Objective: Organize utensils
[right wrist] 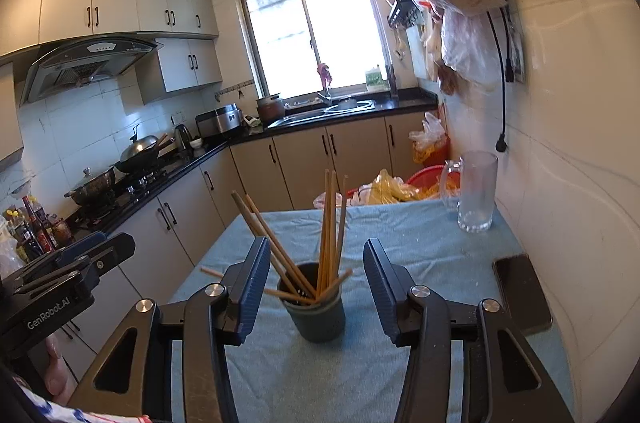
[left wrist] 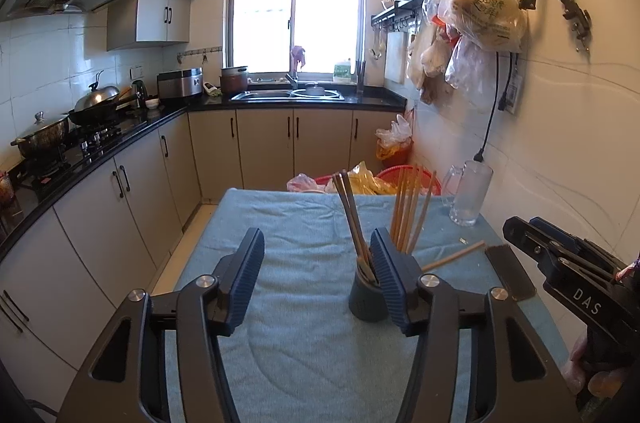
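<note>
Black tongs (right wrist: 316, 287) — blue ribbed pads (right wrist: 253, 289), silver screws.

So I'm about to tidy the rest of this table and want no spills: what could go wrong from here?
1. The chopsticks lean out at wide angles from the small holder; a knock from either open tool could tip it.
2. One chopstick seems to lie across the holder's rim, so it may roll off.
3. The glass mug stands near the table's far corner, where a sweeping arm could hit it.

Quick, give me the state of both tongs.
Left tongs: open, holding nothing.
Right tongs: open, holding nothing, chopstick cup untouched between them.
</note>
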`<state>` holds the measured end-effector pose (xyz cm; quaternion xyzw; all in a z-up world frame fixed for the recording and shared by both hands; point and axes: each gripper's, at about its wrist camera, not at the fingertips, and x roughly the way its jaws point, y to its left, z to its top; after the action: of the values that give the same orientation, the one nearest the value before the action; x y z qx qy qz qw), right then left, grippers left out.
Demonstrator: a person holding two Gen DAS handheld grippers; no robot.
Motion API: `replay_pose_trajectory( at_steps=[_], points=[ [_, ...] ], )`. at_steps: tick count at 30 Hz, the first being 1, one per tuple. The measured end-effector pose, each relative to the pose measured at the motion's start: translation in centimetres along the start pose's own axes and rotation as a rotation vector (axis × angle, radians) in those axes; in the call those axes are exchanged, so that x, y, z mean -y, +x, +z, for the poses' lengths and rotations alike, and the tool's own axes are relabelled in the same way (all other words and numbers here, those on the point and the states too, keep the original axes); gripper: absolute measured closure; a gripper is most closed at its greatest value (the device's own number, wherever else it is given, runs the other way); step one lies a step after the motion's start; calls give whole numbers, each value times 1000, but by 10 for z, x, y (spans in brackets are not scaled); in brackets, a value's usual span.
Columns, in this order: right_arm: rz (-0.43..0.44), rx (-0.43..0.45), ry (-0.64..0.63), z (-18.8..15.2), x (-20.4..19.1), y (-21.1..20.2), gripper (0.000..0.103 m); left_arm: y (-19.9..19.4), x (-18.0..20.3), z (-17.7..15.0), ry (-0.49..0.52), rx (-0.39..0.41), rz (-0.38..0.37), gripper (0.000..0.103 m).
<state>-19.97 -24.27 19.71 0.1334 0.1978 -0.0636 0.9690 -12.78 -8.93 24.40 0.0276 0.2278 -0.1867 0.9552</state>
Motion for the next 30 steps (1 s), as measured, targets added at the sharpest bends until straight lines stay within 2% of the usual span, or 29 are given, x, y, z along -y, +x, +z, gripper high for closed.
replay_pose_trajectory(
  at_steps=[2,6,9,19,23,25,30],
  points=[
    [-2,-9,17,-7,4,-3,50,-1,0,-4,-8,-10,3,45],
    [-10,-27,44,-20,12,-9,47,-8,-3,-21,-45,-15,22,25],
    [-27,-42,45,-33,13,-13,46,-16,-4,-38,-63,4,68,15],
    [-68,-78,34,-80,6,-20,44,-42,-6,-83,-58,28,204,7],
    [-86,-86,64,-92,9,-24,42,-57,0,-92,-25,87,257,0],
    [-105,-86,85,-98,12,-26,42,-64,5,-97,-5,129,285,0],
    [-152,-75,108,-110,15,-32,41,-69,18,-107,37,133,254,0]
  ],
)
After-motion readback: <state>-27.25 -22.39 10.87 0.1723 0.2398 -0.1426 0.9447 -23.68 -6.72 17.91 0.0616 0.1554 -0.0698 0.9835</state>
